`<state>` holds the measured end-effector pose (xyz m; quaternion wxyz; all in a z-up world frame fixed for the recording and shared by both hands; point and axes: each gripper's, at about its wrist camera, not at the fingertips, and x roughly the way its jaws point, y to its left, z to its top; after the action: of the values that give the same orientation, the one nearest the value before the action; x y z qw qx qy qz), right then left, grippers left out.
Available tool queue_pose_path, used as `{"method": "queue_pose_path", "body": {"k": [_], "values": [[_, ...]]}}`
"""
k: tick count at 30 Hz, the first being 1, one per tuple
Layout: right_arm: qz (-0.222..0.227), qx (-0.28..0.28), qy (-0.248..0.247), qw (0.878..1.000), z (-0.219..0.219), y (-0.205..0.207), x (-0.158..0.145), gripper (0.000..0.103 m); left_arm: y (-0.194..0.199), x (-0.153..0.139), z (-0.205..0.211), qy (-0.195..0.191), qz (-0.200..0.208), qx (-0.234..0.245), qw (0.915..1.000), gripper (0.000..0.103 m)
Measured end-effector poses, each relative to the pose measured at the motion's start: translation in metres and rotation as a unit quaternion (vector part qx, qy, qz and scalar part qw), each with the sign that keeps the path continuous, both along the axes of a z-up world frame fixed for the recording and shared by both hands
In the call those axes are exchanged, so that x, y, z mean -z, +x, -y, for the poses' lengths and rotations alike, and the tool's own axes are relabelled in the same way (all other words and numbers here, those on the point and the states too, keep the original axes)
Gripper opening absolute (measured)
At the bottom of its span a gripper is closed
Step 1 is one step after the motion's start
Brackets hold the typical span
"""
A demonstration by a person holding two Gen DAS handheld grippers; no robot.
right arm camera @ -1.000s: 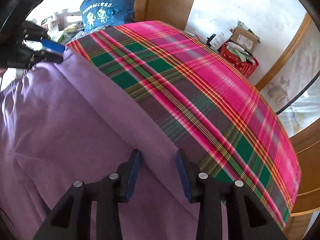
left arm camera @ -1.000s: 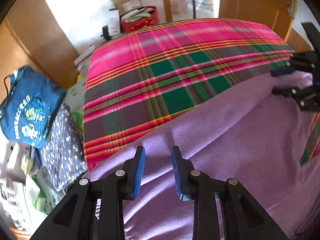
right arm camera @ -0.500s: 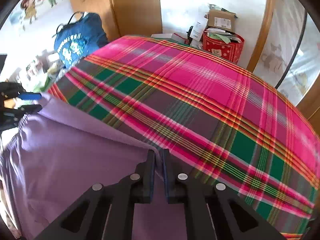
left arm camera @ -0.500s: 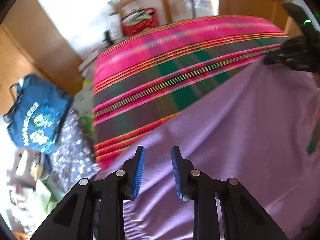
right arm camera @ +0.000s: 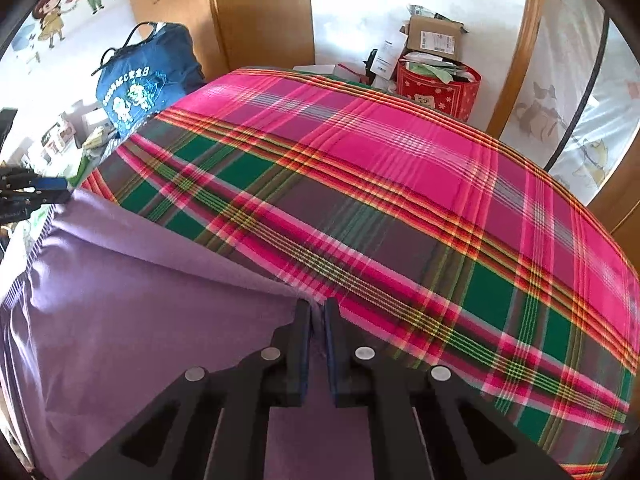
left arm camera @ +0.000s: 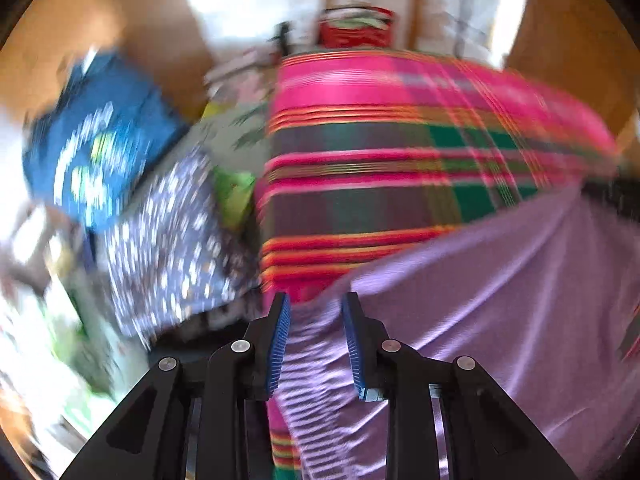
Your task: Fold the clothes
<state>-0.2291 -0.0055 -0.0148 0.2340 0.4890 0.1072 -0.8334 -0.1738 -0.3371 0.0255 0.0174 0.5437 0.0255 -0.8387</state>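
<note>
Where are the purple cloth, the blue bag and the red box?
purple cloth (right arm camera: 152, 312): right wrist view, flat middle.
blue bag (right arm camera: 148, 84): right wrist view, printed front.
red box (right arm camera: 436, 92): right wrist view, front wall.

I note a bed covered by a pink, green and grey plaid sheet (right arm camera: 400, 208), filling most of the right wrist view. White walls stand behind it, one bearing cartoon figures of children (right arm camera: 68, 0). A wooden wardrobe (right arm camera: 260, 12) stands at the far side, and a curved wooden frame (right arm camera: 520, 48) edges a mosquito net printed with cats (right arm camera: 568, 92). I see a blue tote bag (right arm camera: 140, 84), a red bucket (right arm camera: 438, 90) and a cardboard box (right arm camera: 434, 36) beyond the bed. Daylight is bright.
</note>
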Motion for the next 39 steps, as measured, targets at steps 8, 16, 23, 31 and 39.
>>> {"method": "queue_pose_path", "body": {"k": [8,16,23,31,39], "values": [[0.006,0.015,-0.01,1.0,-0.003,-0.002,0.0,0.008,0.025,0.016,0.06,0.199,0.028,-0.114,0.9729,0.028],[0.004,0.019,-0.002,1.0,-0.001,-0.001,0.0,0.008,0.037,0.023,0.061,0.313,0.008,-0.117,0.9424,0.028],[0.004,0.023,-0.005,1.0,-0.003,-0.001,0.0,0.008,0.026,0.043,0.059,0.382,0.027,-0.137,0.9136,0.028],[-0.006,0.02,-0.007,1.0,-0.004,-0.001,-0.004,0.008,0.031,0.034,0.058,0.356,-0.017,-0.168,0.9191,0.007],[-0.007,0.029,0.003,1.0,-0.003,-0.015,-0.001,0.01,0.03,0.049,0.07,0.372,-0.021,-0.193,0.9076,0.007]]}}
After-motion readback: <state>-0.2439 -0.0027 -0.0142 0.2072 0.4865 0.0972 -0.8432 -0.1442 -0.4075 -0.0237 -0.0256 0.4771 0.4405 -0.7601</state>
